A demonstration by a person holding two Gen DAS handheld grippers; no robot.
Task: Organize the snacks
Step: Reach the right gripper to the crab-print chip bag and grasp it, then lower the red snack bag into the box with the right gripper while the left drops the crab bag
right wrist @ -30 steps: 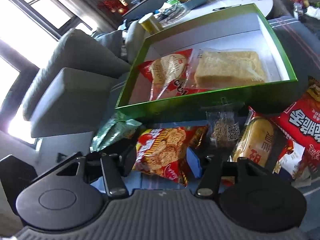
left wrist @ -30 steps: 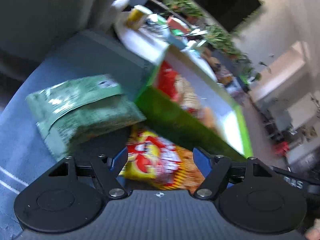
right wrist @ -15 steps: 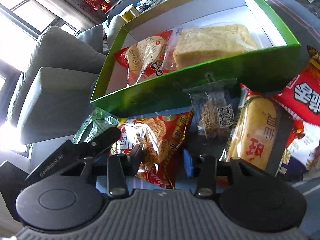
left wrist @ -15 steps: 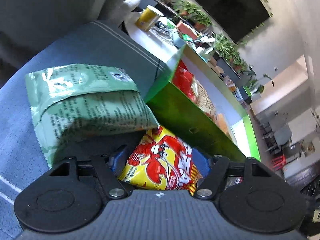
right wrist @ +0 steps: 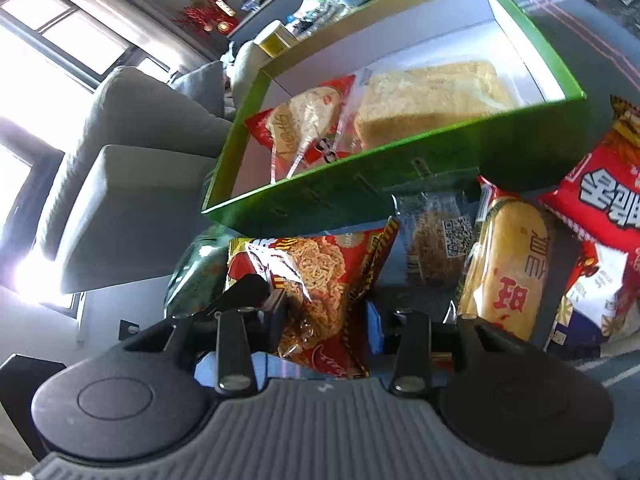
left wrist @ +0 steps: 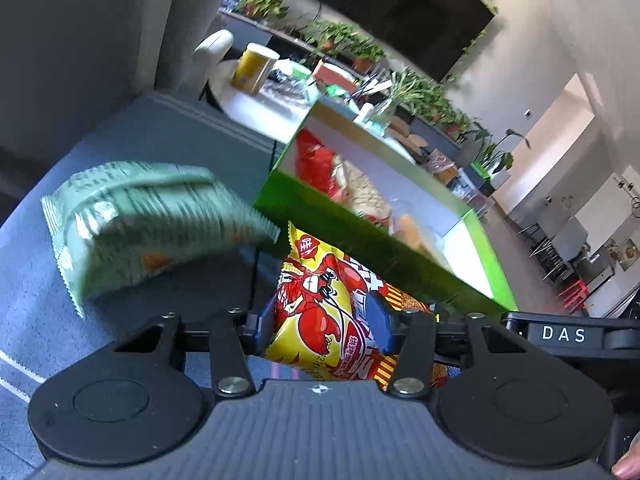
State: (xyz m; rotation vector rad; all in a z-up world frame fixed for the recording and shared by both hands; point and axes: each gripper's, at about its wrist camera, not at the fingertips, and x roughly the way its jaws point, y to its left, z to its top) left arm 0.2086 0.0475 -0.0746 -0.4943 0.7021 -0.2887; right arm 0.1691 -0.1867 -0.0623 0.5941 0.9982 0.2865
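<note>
The blue-grey sofa seat [left wrist: 132, 152] carries everything in front of me. On it stands the green box [right wrist: 360, 192], open at the top, with a red-trimmed cracker packet [right wrist: 308, 120] and a clear-wrapped pale cake block [right wrist: 432, 96] lying side by side inside. To the right of the box front lie a red noodle bag [right wrist: 600, 196] and a long bread roll packet [right wrist: 508, 268], with a small clear sachet [right wrist: 436, 244] just left of the roll. On the left a green pouch [left wrist: 140, 220] lies by the box's near corner, blurred in my left view.

Just in front of the box wall is the crayfish noodle packet [left wrist: 324, 304], yellow and red. My left fingers [left wrist: 320, 322] sit on either side of one end and are closing; both blue pads touch the wrapper. My right fingers [right wrist: 326, 320] are clamped on its other end, the foil crumpled between them.
</note>
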